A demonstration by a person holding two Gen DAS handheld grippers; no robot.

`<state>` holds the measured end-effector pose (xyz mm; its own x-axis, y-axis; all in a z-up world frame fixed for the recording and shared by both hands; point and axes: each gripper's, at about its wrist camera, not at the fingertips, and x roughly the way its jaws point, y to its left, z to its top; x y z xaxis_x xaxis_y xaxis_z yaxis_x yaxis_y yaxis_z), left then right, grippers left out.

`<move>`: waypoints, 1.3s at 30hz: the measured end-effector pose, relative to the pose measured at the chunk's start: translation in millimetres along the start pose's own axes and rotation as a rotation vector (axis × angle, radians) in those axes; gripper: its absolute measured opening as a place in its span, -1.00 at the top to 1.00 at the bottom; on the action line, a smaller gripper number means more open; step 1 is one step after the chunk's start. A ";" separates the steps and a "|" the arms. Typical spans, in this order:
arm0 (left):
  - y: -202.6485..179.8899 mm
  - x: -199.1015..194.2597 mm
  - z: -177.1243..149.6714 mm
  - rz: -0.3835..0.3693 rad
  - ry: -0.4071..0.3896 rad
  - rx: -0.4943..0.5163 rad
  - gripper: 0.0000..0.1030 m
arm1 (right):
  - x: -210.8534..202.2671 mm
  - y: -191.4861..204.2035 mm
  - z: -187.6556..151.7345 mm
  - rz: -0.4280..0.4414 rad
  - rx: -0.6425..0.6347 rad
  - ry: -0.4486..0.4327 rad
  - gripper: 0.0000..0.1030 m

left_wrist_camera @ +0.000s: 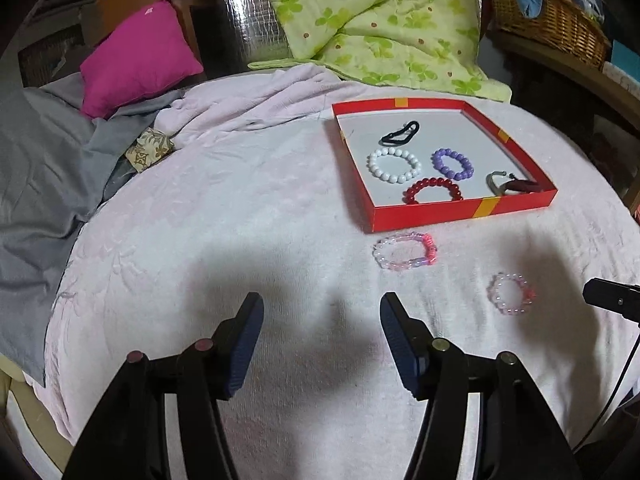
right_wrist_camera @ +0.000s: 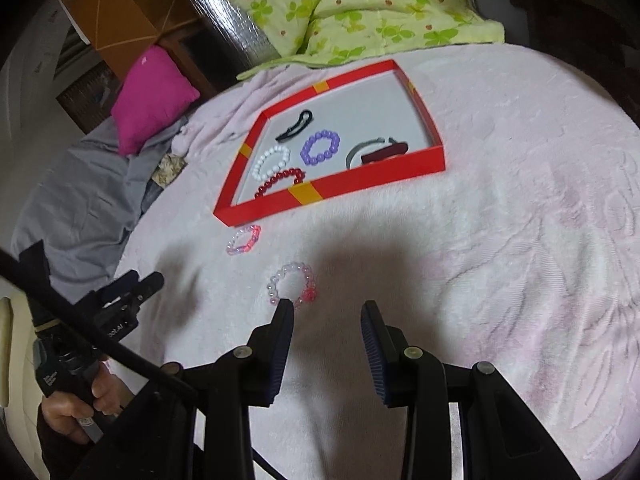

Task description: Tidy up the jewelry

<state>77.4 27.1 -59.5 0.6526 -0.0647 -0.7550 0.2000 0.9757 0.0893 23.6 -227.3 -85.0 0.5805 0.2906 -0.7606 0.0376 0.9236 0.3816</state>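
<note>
Soft bed blanket (right_wrist_camera: 500,200) may snag the spread right tool (right_wrist_camera: 326,306) nearing the clear pink bracelet (right_wrist_camera: 293,283); left tool (left_wrist_camera: 322,304) spread too

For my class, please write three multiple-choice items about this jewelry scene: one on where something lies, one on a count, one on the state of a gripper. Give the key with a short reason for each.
1. Where does the white round-bead bracelet lie?
A. On the pink towel
B. Inside the shallow red cardboard tray
C. On the magenta pillow

2. How many translucent pink bead bracelets lie on the fuzzy pale pink towel outside the tray?
A. Two
B. None
C. Four

3. What is the state of the right gripper?
A. Shut on a bracelet
B. Shut and empty
C. Open

Key:
1 B, it rests on the tray's white floor beside the purple bead bracelet.
2 A, one bracelet just in front of the tray, another nearer the grippers.
3 C, its fingers stand apart with nothing between them.
</note>
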 end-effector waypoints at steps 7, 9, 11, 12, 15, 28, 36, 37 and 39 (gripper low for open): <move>4.9 11.9 7.5 -0.005 0.012 0.019 -0.19 | 11.8 7.9 5.7 -0.001 -0.025 -0.008 0.27; 3.8 15.5 8.5 -0.022 0.023 0.018 -0.19 | 18.8 8.2 6.1 -0.009 -0.030 0.005 0.27; 0.6 19.7 10.3 -0.029 0.033 0.027 -0.19 | 27.0 9.9 6.5 -0.013 -0.038 0.028 0.27; -1.4 21.4 10.9 -0.027 0.036 0.033 -0.19 | 30.3 10.8 6.3 -0.014 -0.041 0.034 0.27; -5.2 27.7 11.9 -0.020 0.052 0.036 -0.19 | 39.5 15.9 5.9 -0.016 -0.058 0.050 0.27; -20.1 27.9 12.2 0.029 0.046 0.095 -0.20 | 64.4 35.5 5.1 -0.142 -0.146 0.033 0.61; -23.3 26.5 12.1 0.041 0.040 0.104 -0.20 | 58.6 34.0 3.5 -0.196 -0.185 -0.004 0.80; -24.3 26.2 12.0 0.042 0.038 0.108 -0.20 | 56.7 31.1 4.5 -0.203 -0.178 -0.010 0.80; -25.6 26.5 12.0 0.043 0.039 0.112 -0.20 | 53.2 25.8 5.4 -0.209 -0.162 -0.015 0.80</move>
<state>98.3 -2.1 -74.0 0.6341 -0.0126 -0.7731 0.2541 0.9477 0.1930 59.8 -189.4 -112.8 0.5859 0.0869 -0.8057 0.0275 0.9915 0.1270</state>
